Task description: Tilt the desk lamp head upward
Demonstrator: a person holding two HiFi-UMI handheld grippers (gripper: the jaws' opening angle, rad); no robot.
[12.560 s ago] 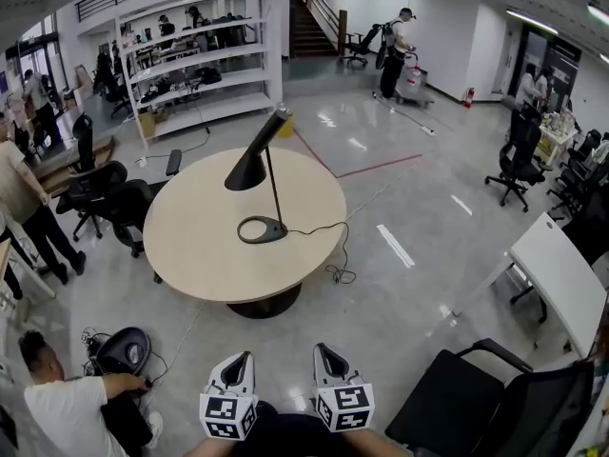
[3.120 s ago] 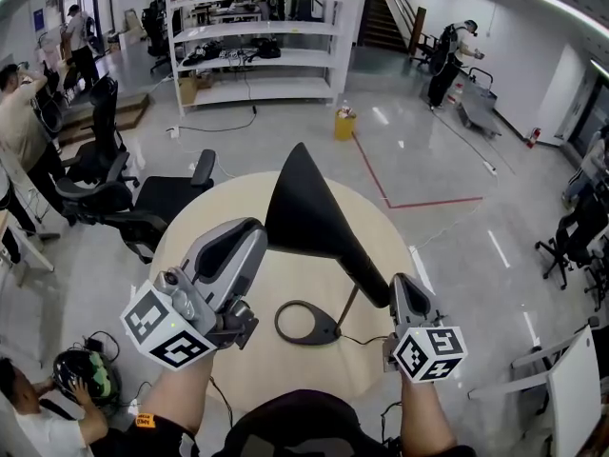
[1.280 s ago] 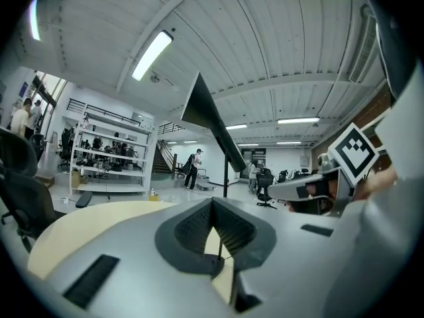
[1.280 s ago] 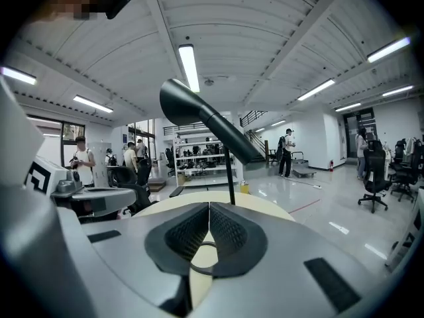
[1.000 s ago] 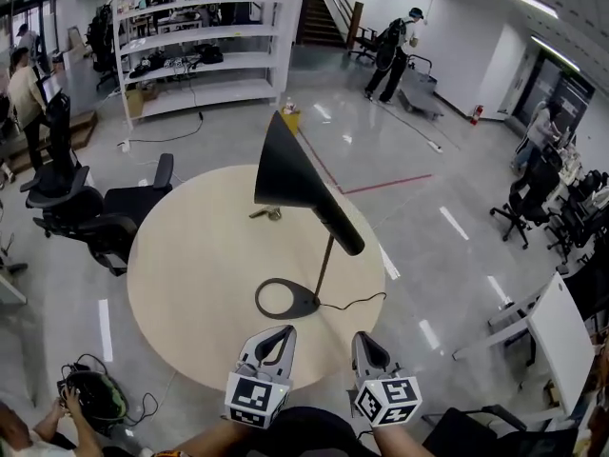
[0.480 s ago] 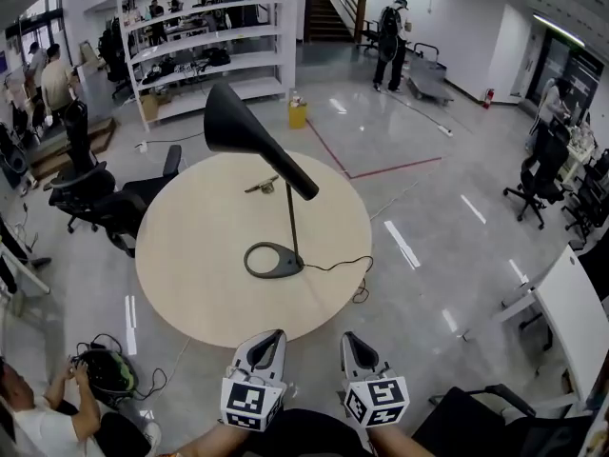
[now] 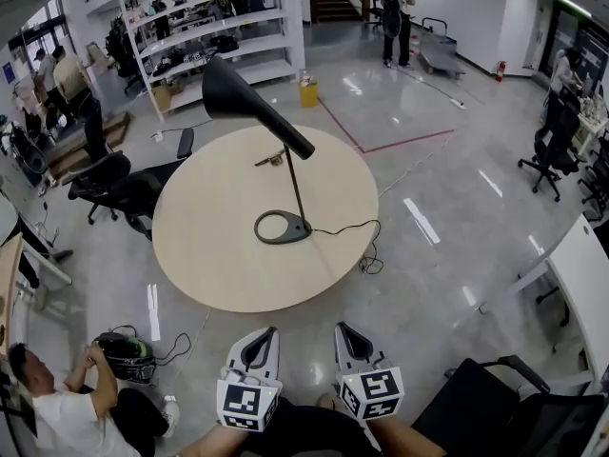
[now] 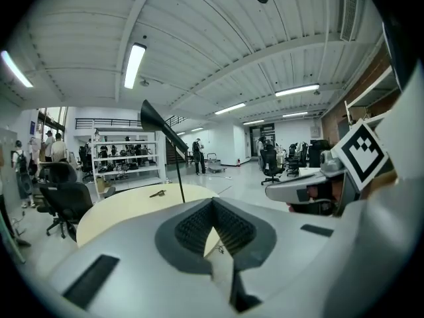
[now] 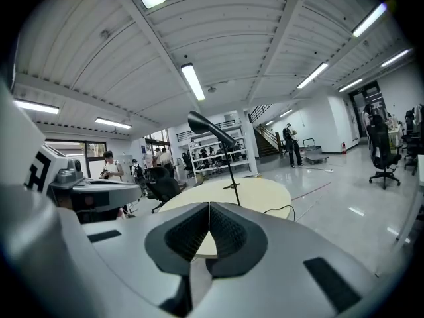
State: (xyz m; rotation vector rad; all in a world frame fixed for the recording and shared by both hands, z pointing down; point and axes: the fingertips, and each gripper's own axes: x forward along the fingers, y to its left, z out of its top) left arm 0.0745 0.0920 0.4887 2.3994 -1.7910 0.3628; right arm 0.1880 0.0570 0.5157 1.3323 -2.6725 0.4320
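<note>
Far from the lamp head [image 7: 249,106], left gripper [image 7: 268,334] and right gripper [image 7: 341,330] sit closed.

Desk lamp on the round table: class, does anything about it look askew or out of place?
Yes. The lamp head is cocked upward, its wide mouth aimed away from the table rather than down at it. A small dark object lies loose beyond the base.
</note>
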